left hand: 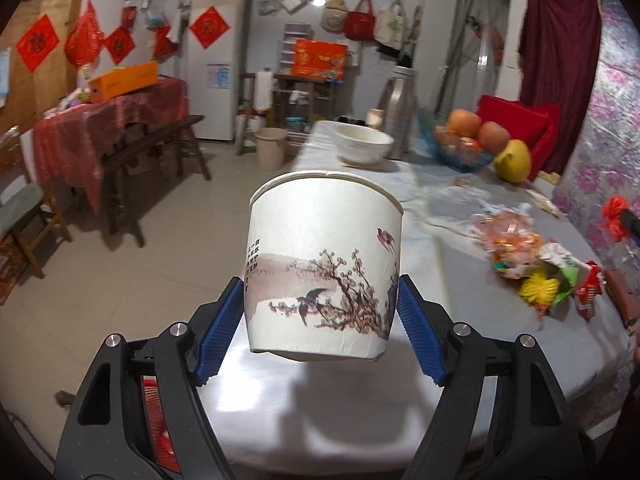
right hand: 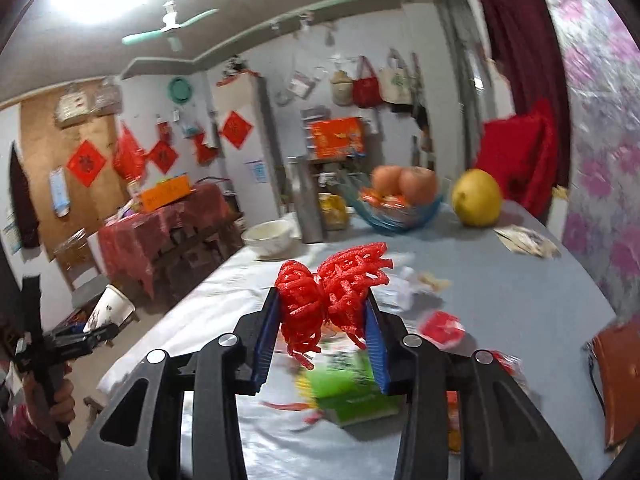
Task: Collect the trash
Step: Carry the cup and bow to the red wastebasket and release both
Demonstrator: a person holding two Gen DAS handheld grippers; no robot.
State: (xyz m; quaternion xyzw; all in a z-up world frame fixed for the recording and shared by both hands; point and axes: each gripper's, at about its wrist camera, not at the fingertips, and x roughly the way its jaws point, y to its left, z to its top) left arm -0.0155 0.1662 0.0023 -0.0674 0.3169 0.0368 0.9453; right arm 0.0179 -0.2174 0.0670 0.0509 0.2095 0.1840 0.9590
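Trash across the grey-clothed table (left hand: 400, 216): green carton (right hand: 352, 392), crumpled wrappers (left hand: 516, 248). Printed paper cup (left hand: 322, 268) clamped upright between left tongs (left hand: 320, 328), lifted above the table edge. Red foam fruit net (right hand: 332, 292) pinched in right tongs (right hand: 324, 340), raised over the carton.

We note a white paper cup (left hand: 322, 264) printed with a brown-grey ink landscape, blossoming branches and dark swallows. Left gripper (left hand: 320, 332): black frame, blue ribbed pads (left hand: 418, 332). Right gripper (right hand: 322, 334), same colours, pinches a bright red foam fruit net (right hand: 332, 294). Bench (right hand: 500, 292) cover pale grey-blue. On it we see a green carton (right hand: 348, 384), a yellow foam net (left hand: 540, 289), a yellow pomelo (right hand: 477, 198), a blue glass fruit bowl (right hand: 400, 216) with orange-red apples, and a white bowl (left hand: 364, 142).
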